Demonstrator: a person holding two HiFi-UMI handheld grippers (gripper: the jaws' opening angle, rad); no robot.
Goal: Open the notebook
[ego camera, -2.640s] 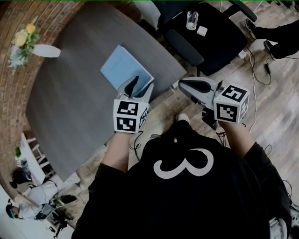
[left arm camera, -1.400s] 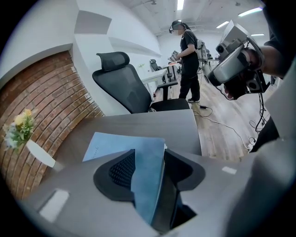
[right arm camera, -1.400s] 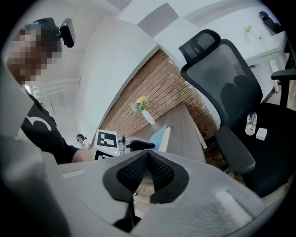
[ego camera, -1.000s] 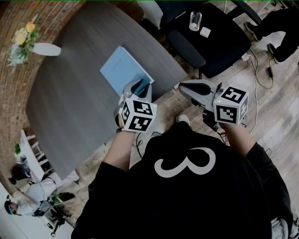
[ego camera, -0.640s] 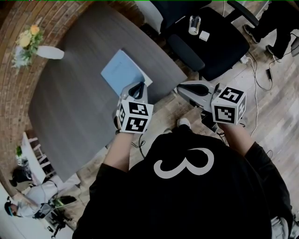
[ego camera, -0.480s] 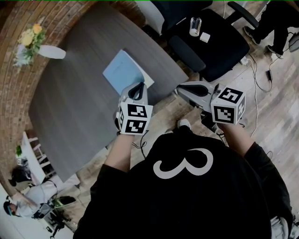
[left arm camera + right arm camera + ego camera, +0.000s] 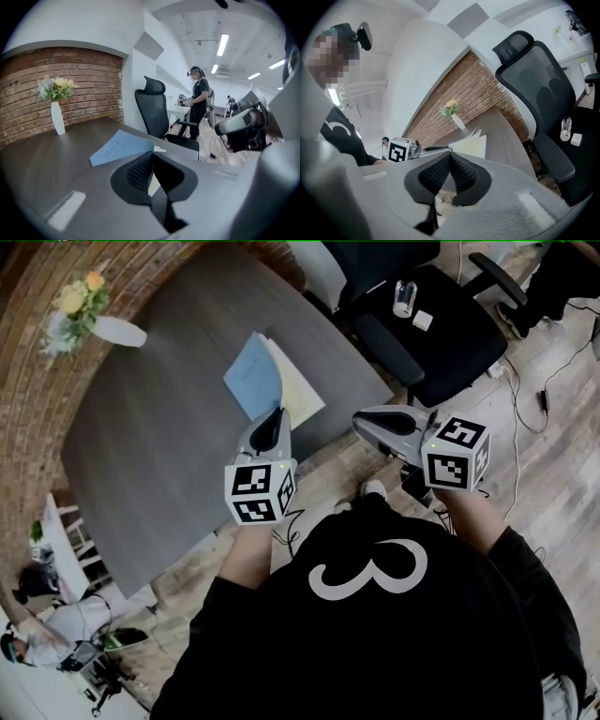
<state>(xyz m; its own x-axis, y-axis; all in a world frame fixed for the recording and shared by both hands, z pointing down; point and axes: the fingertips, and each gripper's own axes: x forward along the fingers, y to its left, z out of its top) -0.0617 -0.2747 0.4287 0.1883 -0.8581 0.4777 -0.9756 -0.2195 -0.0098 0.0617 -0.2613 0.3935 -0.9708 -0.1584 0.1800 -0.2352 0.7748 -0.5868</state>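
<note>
The left gripper (image 7: 151, 156), fingers just closed on the notebook's (image 7: 249, 381) cover (image 7: 117, 148), holds it half-raised — next, swing it flat onto the counter (image 7: 159, 427) — right gripper (image 7: 450, 155) fingers together, empty.

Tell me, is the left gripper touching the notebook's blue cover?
Touching. In the left gripper view, the left gripper, whose jaws have just been closing, pinches the blue cover at its corner, raised off the pages.
</note>
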